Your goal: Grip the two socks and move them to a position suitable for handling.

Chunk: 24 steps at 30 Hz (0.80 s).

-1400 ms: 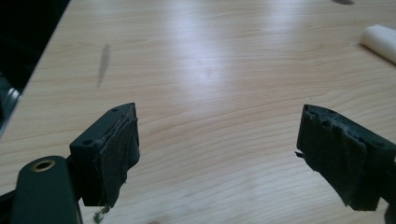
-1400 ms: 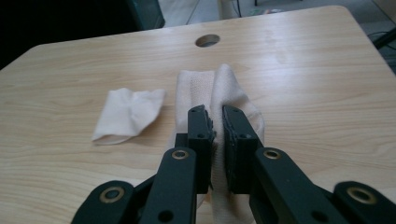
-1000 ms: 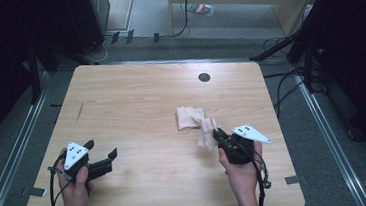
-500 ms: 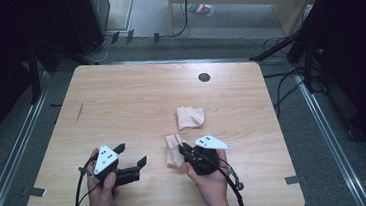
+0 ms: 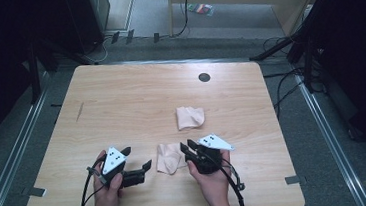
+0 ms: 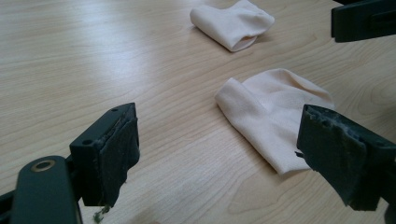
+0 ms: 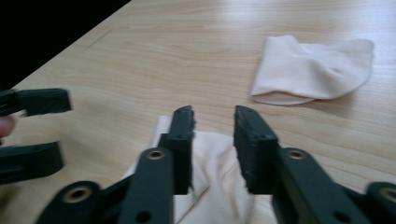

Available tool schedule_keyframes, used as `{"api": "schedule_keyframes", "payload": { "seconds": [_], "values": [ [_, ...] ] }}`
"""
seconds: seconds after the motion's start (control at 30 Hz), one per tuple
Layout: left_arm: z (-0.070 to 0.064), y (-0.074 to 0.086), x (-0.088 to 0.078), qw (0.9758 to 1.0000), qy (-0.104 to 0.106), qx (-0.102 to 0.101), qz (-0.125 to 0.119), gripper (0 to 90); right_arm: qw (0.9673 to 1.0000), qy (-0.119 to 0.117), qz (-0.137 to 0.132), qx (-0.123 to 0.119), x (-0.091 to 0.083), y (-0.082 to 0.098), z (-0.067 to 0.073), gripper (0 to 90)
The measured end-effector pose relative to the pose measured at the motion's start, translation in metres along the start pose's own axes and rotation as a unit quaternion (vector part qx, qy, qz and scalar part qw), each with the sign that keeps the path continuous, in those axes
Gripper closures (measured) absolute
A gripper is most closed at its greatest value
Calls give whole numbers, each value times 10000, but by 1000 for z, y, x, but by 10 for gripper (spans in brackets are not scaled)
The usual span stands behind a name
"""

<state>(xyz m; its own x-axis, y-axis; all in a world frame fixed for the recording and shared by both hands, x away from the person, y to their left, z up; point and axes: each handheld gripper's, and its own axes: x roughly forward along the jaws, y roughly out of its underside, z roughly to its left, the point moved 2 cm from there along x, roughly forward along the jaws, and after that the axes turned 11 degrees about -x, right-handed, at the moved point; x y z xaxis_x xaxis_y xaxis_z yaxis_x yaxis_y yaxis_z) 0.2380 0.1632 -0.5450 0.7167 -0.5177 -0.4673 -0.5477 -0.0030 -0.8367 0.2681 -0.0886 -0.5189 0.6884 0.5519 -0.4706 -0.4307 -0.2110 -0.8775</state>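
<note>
Two pale pink cloths lie on the wooden table (image 5: 121, 103). The far cloth (image 5: 190, 117) (image 6: 233, 23) (image 7: 313, 70) sits folded right of centre. The near cloth (image 5: 168, 158) (image 6: 271, 112) (image 7: 215, 154) lies crumpled near the front edge, between the two grippers. My right gripper (image 5: 187, 147) (image 7: 212, 140) is just right of the near cloth; its jaws have just been opening and now stand a little apart over the cloth without pinching it. My left gripper (image 5: 136, 157) (image 6: 224, 154) is wide open just left of that cloth, holding nothing.
A small black round grommet (image 5: 204, 77) sits in the tabletop near the far edge. Cables trail from both grippers over the front edge. Dark floor, metal rails and stands surround the table.
My right gripper carried the near cloth leftward from beside the far cloth to the front middle, then opened its jaws over it. My left gripper moved right toward the cloth.
</note>
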Motion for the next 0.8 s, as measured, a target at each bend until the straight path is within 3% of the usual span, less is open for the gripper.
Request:
{"api": "schedule_keyframes", "payload": {
  "seconds": [0.07, 0.1, 0.17, 0.23, 0.3, 0.43, 0.53, 0.7, 0.73, 0.8],
  "values": [
    [0, 1, 0, 10000, -16, 43, 29, 140, 9999, -100, 49, -50, -1, 0, 2, 736],
    [-1, 1, 2, 10000, 12, 43, 49, 140, 9990, -306, 258, -179, 5, 3, 9, 747],
    [-1, 2, 2, 10000, 0, 50, 57, 140, 9987, -332, 348, -195, 8, 6, 11, 747],
    [-1, 2, 2, 9999, -21, 85, 76, 140, 9968, -360, 681, -234, 21, 16, 14, 713],
    [0, 3, 2, 9999, -28, 75, 84, 140, 9955, -414, 794, -306, 26, 21, 15, 685],
    [3, 3, 3, 9999, -55, 26, 121, 140, 9949, -114, 851, -535, 31, 27, 18, 618],
    [3, 3, 3, 9999, -59, -8, 122, 140, 9937, -243, 831, -709, 33, 28, 21, 640],
    [4, 4, 4, 9999, -65, -9, 149, 140, 9910, -191, 934, -944, 38, 33, 22, 652],
    [4, 5, 5, 9998, -71, -10, 173, 140, 9895, -103, 932, -1102, 38, 34, 23, 734],
    [4, 5, 6, 9998, -71, -9, 183, 140, 9892, -77, 938, -1127, 37, 33, 22, 799]
  ]
}}
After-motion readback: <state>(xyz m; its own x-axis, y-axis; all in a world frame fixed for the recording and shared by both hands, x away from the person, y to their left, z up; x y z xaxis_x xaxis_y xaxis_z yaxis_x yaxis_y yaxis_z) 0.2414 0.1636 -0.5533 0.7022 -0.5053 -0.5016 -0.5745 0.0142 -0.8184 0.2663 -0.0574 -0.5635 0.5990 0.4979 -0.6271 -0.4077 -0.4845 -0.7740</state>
